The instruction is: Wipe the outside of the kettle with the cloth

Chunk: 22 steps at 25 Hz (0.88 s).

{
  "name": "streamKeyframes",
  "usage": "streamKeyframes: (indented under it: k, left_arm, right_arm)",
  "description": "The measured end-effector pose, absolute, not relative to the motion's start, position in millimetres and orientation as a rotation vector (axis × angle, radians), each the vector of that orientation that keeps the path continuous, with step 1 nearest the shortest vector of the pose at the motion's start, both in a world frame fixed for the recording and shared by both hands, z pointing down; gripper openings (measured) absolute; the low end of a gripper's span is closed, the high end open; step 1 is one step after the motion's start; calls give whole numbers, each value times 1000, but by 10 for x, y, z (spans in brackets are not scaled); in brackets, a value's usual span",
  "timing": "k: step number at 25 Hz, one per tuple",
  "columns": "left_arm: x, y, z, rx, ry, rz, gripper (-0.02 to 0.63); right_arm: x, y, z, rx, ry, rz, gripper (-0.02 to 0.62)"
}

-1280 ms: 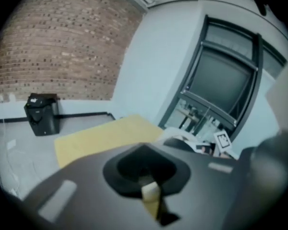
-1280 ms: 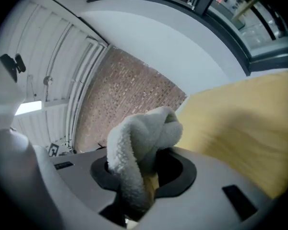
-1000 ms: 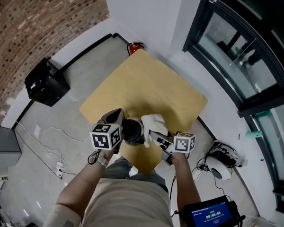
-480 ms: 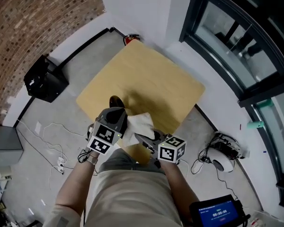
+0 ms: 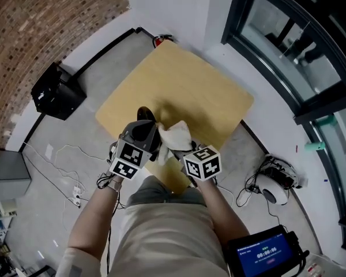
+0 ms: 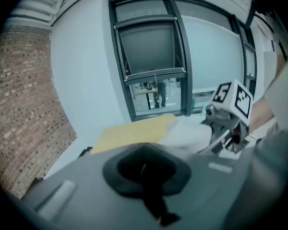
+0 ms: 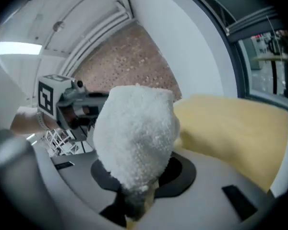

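Observation:
My right gripper (image 7: 134, 202) is shut on a white fluffy cloth (image 7: 137, 133), which bulges up and hides the jaws. In the head view the cloth (image 5: 176, 134) hangs over the near corner of the yellow wooden table (image 5: 190, 91), close beside my left gripper (image 5: 144, 117). Between the two grippers a dark shape shows, probably the kettle (image 5: 156, 144), mostly hidden. The left gripper view shows only its own grey housing, the cloth (image 6: 187, 133) and the right gripper (image 6: 230, 114) beyond. How the left jaws stand is unclear.
A black box (image 5: 55, 94) stands on the floor left of the table, with cables (image 5: 75, 154) trailing near it. A red extinguisher (image 5: 164, 38) sits at the far wall. A white device (image 5: 274, 192) and a screen (image 5: 265, 255) lie at the right.
The right gripper has swung left and closer to the left one, carrying the cloth with it. The left gripper has rolled, so its marker cube now tilts. The kettle's open top no longer shows.

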<state>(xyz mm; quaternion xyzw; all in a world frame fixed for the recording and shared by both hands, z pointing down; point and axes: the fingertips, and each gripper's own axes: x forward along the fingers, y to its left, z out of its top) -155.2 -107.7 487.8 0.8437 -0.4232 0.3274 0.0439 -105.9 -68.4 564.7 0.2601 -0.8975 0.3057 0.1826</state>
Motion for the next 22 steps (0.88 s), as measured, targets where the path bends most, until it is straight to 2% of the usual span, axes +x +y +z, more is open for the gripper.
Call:
streamKeyframes:
  k: [2, 7, 10, 14, 19, 22]
  left_arm:
    - [-1549, -1075, 4906, 2571, -1288, 1007, -14]
    - [-1557, -1047, 4917, 2591, -1244, 978, -12]
    - [-1556, -1036, 4918, 2595, -1244, 974, -12]
    - [-1514, -1023, 4892, 2600, -1278, 976, -12]
    - [-1531, -988, 4868, 2587, -1282, 967, -12]
    - [-1505, -1008, 4874, 2587, -1281, 969, -12]
  right_arm:
    - [-1085, -809, 5582, 750, -2520, 737, 133]
    - [-952, -913, 6547, 687, -2220, 742, 130]
    - [-1067, -1033, 6198, 656, -2327, 664, 130]
    - [-1386, -1307, 5398, 668, -2615, 763, 130]
    - [-1192, -1421, 6454, 736, -2311, 951, 129]
    - [-1210, -1430, 6325, 686, -2337, 849, 127]
